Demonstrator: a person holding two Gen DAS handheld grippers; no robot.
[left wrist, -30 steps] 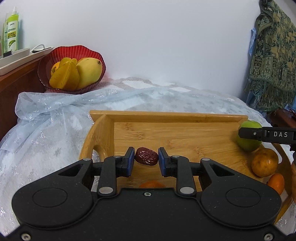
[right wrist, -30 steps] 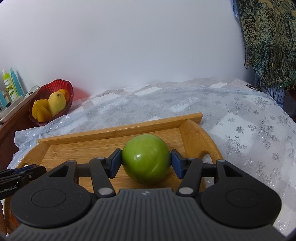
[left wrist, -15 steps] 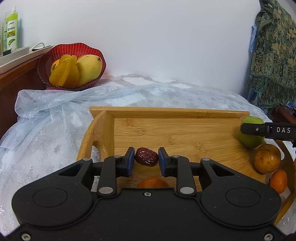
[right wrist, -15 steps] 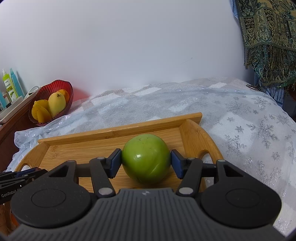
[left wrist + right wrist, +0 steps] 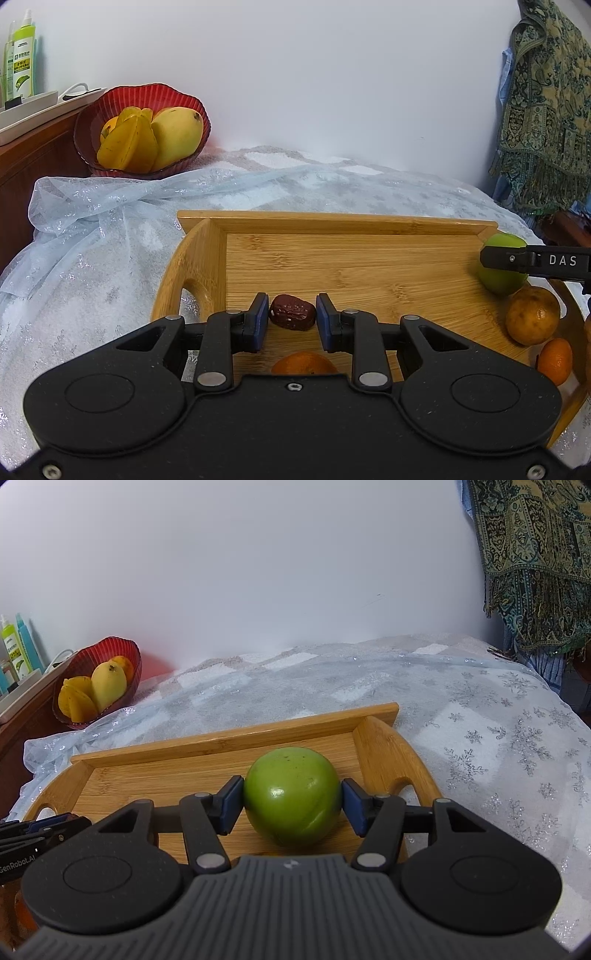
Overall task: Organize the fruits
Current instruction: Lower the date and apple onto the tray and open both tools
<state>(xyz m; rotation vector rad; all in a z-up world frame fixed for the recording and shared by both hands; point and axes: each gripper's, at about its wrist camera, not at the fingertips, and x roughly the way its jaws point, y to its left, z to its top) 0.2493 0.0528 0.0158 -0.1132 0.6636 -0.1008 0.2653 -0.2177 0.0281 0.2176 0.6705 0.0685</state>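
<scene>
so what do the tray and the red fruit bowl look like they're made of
Tray: looks like bamboo with a smooth, light finish, showing striped grain with darker node marks. Red bowl: probably glass or clear plastic, translucent and ribbed; the look does not settle which.

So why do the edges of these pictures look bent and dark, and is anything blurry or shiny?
Left wrist view: the fisheye lens bows the wooden tray's rim and blacks out the corners; soft, even light, sharp red date. Right wrist view: same curving and dark corners, a small glare spot on the green fruit, faint shadow beneath it; the red bowl looks slightly soft.
</scene>
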